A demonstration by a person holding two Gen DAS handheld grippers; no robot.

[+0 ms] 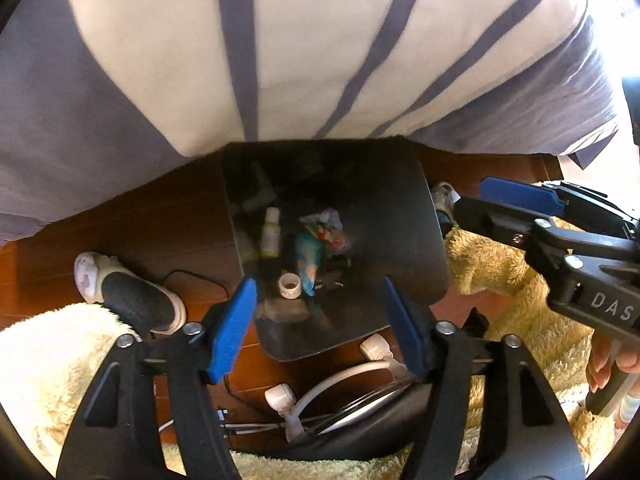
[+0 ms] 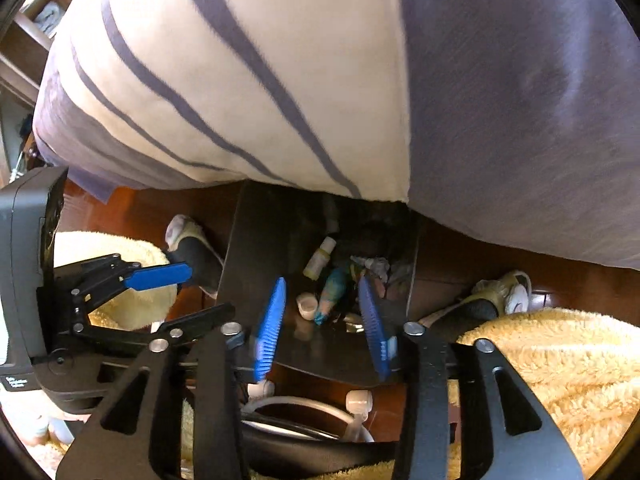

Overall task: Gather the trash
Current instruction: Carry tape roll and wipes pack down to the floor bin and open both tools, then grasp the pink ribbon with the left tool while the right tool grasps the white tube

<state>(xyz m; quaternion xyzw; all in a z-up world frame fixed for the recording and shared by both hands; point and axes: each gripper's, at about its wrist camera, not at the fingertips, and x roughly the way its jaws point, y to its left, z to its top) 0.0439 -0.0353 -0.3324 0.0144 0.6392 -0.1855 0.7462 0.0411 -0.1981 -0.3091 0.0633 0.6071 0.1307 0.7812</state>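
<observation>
Blue-padded left gripper point(image 1: 320, 324) gapes wide, holding nothing, over the near edge of the black bin point(image 1: 404, 240). Right gripper point(image 2: 324, 324) likewise spread and empty above it. Inside the bin: small white bottle point(image 1: 271, 232), teal wrapper point(image 1: 309, 264), tape roll point(image 1: 291, 286). Left view alone shows the hand point(image 1: 612, 364) gripping the right tool. Beyond, striped bedding point(image 2: 240, 80).

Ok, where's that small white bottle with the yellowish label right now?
The small white bottle lies inside the black bin, left of the teal wrapper and above the white cap. In the right wrist view it sits toward the bin's middle.
</observation>
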